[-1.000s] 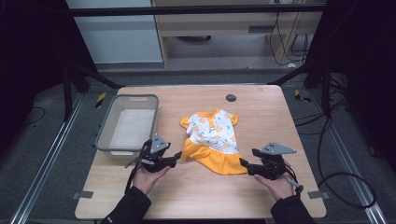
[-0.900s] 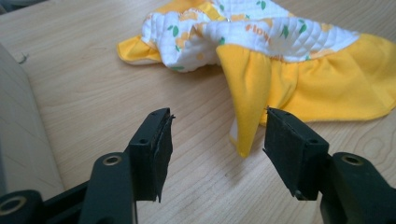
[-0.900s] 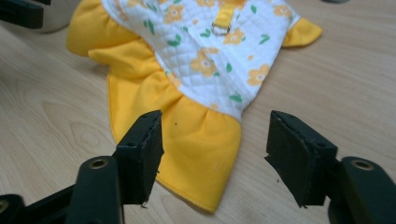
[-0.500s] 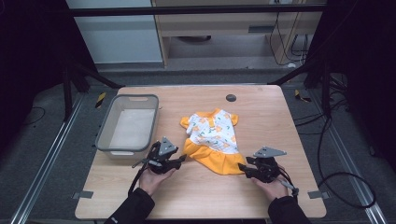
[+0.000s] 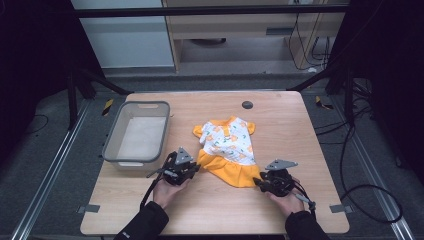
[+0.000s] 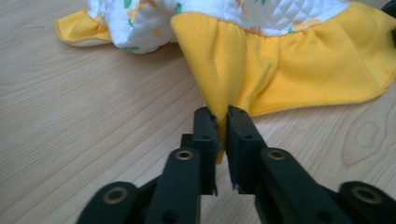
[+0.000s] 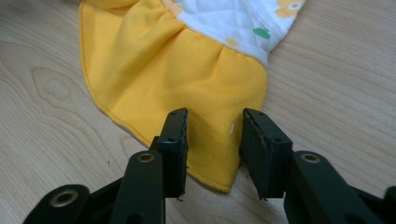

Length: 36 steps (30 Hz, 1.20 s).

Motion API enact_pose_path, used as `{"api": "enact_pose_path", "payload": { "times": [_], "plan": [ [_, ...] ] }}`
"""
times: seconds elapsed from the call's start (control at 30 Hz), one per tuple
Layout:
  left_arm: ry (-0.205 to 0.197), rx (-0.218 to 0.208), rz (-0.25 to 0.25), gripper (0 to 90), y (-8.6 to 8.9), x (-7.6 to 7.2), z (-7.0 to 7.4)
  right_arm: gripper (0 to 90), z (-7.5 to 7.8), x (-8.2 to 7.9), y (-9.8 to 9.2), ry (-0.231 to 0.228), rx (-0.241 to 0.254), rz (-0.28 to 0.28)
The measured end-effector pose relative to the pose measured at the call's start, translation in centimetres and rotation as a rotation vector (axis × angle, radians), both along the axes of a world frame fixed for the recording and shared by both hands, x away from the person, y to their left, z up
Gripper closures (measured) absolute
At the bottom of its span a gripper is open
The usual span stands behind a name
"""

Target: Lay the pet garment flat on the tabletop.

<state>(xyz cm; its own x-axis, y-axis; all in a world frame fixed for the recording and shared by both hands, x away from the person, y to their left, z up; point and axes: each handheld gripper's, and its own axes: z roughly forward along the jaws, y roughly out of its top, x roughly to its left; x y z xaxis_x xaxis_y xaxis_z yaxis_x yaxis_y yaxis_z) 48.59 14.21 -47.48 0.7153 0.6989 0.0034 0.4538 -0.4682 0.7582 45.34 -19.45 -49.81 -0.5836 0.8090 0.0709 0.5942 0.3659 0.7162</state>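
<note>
High view: a small dress [image 5: 226, 150] lies flat mid-table [image 5: 300, 130], a grey bin [image 5: 137, 134] to its left, the left gripper [image 5: 192, 168] and right gripper [image 5: 258, 181] at its two hem corners. Left gripper view — jaws pinched tight on a fold of the yellow skirt [image 6: 299, 70]. Right gripper view — jaws parted, straddling the hem corner [image 7: 219, 172], which lies on the wood.

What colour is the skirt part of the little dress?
Yellow-orange; the skirt shows best in the right gripper view, below the dress's white printed top.
</note>
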Motion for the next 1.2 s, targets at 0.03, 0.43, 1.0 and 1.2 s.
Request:
{"api": "enact_pose_path", "payload": {
  "times": [0.03, 0.43, 1.0, 1.2],
  "plan": [
    [0.003, -0.002, -0.004, 85.7, 0.0, 0.0, 0.0, 63.7, 0.0, 0.0, 0.0, 0.002, 0.000, -0.002],
    [-0.008, -0.090, -0.011, 87.5, 1.9, -2.0, 2.8, 84.2, 1.5, -1.0, 0.0, -0.005, 0.027, 0.044],
    [0.120, -0.042, -0.024, 85.6, 5.5, -7.6, 1.3, 82.1, 3.5, -5.9, -1.0, 0.047, 0.091, 0.182],
    [0.034, -0.073, -0.011, 61.7, 6.2, -8.8, 1.8, 67.4, 2.7, -6.2, -0.7, 0.000, 0.029, 0.176]
  ]
}}
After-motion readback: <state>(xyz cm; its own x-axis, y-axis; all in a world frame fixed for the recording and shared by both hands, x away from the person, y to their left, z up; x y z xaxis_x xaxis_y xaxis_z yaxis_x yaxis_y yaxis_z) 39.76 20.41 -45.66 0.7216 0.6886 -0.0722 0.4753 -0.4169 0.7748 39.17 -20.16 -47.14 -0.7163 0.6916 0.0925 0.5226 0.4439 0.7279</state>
